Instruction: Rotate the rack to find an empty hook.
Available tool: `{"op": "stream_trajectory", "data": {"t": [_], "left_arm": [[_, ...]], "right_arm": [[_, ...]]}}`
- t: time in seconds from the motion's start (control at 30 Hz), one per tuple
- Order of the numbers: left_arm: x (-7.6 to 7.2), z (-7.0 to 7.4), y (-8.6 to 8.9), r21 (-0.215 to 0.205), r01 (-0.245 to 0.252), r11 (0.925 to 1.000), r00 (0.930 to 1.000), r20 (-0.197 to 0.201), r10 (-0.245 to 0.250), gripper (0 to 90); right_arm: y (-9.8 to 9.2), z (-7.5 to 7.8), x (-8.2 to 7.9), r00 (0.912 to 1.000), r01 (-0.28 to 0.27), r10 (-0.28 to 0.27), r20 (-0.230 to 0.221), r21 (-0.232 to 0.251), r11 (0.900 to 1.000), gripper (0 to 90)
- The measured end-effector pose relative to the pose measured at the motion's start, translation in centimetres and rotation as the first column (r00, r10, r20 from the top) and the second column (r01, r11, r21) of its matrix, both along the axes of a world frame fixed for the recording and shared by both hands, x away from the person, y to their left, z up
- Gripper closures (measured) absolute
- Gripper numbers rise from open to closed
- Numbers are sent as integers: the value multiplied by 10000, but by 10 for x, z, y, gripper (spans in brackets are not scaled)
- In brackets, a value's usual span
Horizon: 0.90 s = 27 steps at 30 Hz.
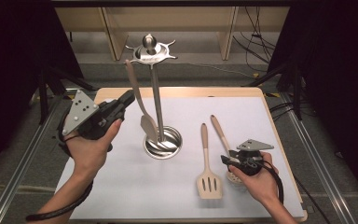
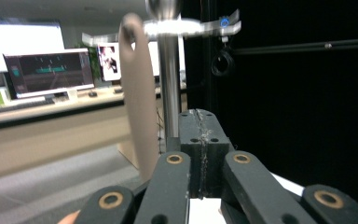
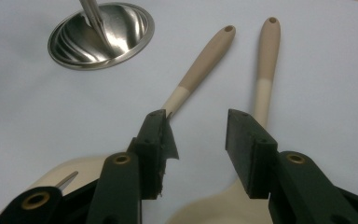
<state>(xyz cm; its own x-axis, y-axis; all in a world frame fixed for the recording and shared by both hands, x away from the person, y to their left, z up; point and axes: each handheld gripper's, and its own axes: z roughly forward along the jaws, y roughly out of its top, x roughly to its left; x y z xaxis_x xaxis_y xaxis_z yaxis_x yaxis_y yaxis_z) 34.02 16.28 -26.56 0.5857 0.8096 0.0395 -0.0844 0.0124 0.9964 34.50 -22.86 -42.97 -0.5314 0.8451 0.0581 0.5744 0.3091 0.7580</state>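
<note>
Steel rack (image 1: 156,98) half hides the hanging beige spatula (image 1: 137,95); the left hand-held gripper (image 1: 126,100), closed and empty, sits beside it. The right hand-held gripper (image 1: 227,160) gapes over a spoon (image 1: 221,135) near the slotted turner (image 1: 207,168).

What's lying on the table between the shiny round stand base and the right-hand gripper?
The slotted spatula lies between the stand base and the right gripper, seen in the high view.

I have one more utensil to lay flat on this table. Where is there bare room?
Free: the far right of the white mat, beyond the two handle tips, and the near left, between the left forearm and the slotted turner. Crowded: around the rack's steel base, and near right, where the right gripper hovers over the second utensil.
</note>
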Motion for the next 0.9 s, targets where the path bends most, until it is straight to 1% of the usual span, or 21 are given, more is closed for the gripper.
{"op": "stream_trajectory", "data": {"t": [0.03, 0.07, 0.1, 0.2, 0.27, 0.33, 0.37, 0.4, 0.43, 0.47, 0.5, 0.57, 0.7, 0.77, 0.8, 0.9], "left_arm": [[1, 3, -2, -57, -25, 10000, 10000, 34, 25, 893], [3, 6, -3, -60, -47, 10000, 10000, 75, 48, 893], [5, 9, -4, -100, -114, 9999, 9999, 120, 116, 893], [11, 19, -6, -195, -352, 9992, 9990, 276, 357, 893], [16, 27, -8, -163, -615, 9980, 9968, 500, 622, 894], [18, 29, -9, -169, -684, 9975, 9962, 536, 692, 893], [20, 31, -9, -192, -715, 9973, 9958, 554, 725, 894], [21, 32, -9, -173, -769, 9969, 9953, 576, 778, 894], [22, 33, -10, -172, -796, 9967, 9949, 604, 805, 894], [23, 34, -9, -61, -933, 9956, 9932, 694, 935, 894], [25, 35, -11, -73, -926, 9957, 9932, 701, 929, 894], [26, 35, -13, -12, -945, 9955, 9929, 723, 944, 894], [28, 35, -13, -34, -982, 9952, 9925, 725, 982, 894], [28, 35, -13, -15, -1002, 9950, 9924, 720, 1001, 894], [28, 35, -13, -3, -1013, 9949, 9922, 724, 1011, 894], [29, 36, -12, -64, -1036, 9946, 9922, 692, 1038, 894]], "right_arm": [[0, 0, 0, 10000, -31, 31, 5, -38, 10000, 590], [1, 0, 0, 10000, 31, -31, -85, 25, 10000, 590], [-1, -1, 1, 9997, -162, 165, 189, -179, 9997, 590], [0, -1, 1, 9999, -121, 122, 110, -120, 9999, 590], [-1, -1, 1, 9997, -156, 158, 168, -166, 9997, 590], [-1, -1, 1, 9998, -144, 146, 150, -126, 9998, 590], [0, 0, 1, 10000, -53, 53, 28, -19, 10000, 591], [0, 0, 1, 10000, -64, 64, 50, -7, 10000, 591], [0, 0, 0, 10000, -20, 20, -1, 41, 10000, 591], [0, 0, 0, 10000, -32, 32, 12, 29, 10000, 591], [-1, -1, 1, 9997, -171, 173, 190, -121, 9998, 591], [-1, -1, 1, 9998, -145, 148, 167, -132, 9998, 591], [-1, -1, 1, 9997, -152, 155, 182, -145, 9998, 591], [-1, 0, 1, 9998, -140, 142, 147, -110, 9998, 591], [-1, 0, 0, 9999, -105, 105, 60, -76, 9999, 591], [-1, -1, 1, 9998, -144, 146, 140, -129, 9998, 591]]}}
